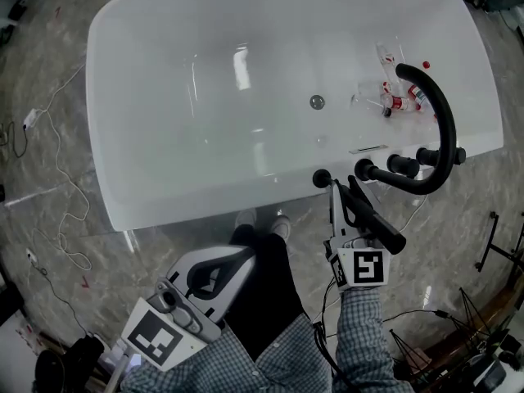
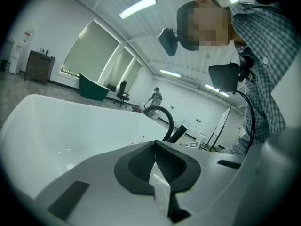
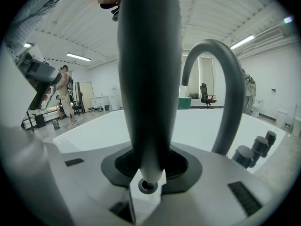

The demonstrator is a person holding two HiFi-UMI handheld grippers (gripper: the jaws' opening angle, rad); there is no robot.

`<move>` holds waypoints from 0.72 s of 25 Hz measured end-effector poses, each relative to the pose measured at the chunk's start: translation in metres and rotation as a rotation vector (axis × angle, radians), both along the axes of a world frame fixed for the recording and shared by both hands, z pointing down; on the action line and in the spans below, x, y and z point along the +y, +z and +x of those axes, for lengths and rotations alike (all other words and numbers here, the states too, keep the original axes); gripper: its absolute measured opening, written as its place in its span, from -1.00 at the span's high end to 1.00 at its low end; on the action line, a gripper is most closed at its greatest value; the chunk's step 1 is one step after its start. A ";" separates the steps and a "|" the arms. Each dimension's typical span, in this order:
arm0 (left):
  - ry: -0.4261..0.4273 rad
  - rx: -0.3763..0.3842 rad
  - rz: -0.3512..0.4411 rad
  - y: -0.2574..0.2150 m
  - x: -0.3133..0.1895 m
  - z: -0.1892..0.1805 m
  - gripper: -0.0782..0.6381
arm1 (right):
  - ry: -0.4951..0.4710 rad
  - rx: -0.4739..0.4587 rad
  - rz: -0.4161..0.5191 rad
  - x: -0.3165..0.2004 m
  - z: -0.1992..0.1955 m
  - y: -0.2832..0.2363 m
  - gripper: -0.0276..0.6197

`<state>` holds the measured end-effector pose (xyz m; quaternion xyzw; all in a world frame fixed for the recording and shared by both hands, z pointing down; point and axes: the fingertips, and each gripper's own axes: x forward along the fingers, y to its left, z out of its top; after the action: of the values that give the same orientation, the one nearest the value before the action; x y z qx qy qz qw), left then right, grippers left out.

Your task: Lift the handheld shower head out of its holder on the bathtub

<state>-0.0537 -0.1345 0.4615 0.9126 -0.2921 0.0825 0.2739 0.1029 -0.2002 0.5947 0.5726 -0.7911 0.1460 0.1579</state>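
Note:
The black handheld shower head (image 1: 377, 219) is a slim wand, lifted just off the near rim of the white bathtub (image 1: 164, 195). My right gripper (image 1: 348, 199) is shut on it. In the right gripper view the wand (image 3: 148, 79) stands upright between the jaws, its lower end pinched at the pads (image 3: 148, 182). A round black fitting (image 1: 321, 178) sits on the rim just left of it. My left gripper (image 1: 241, 256) hangs low by the person's legs with nothing in it, and its jaws look closed together (image 2: 160, 185).
A black arched faucet (image 1: 442, 113) and a row of black knobs (image 1: 403, 165) stand on the tub rim to the right. Clear bottles (image 1: 393, 97) lie inside the tub near the drain (image 1: 317, 101). White cables (image 1: 57, 178) trail over the marble floor at left.

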 end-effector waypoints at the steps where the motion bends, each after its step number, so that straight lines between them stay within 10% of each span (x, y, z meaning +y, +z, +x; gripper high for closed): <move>1: 0.002 -0.002 0.004 -0.003 0.001 0.001 0.76 | 0.000 0.001 0.005 0.001 0.001 -0.005 0.57; 18: 0.035 0.005 0.092 -0.068 0.004 0.017 0.76 | 0.061 -0.012 0.060 0.007 0.030 -0.092 0.57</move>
<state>-0.0372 -0.1306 0.3939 0.9294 -0.2789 0.0716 0.2310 0.1330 -0.1932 0.5031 0.6003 -0.7780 0.1304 0.1316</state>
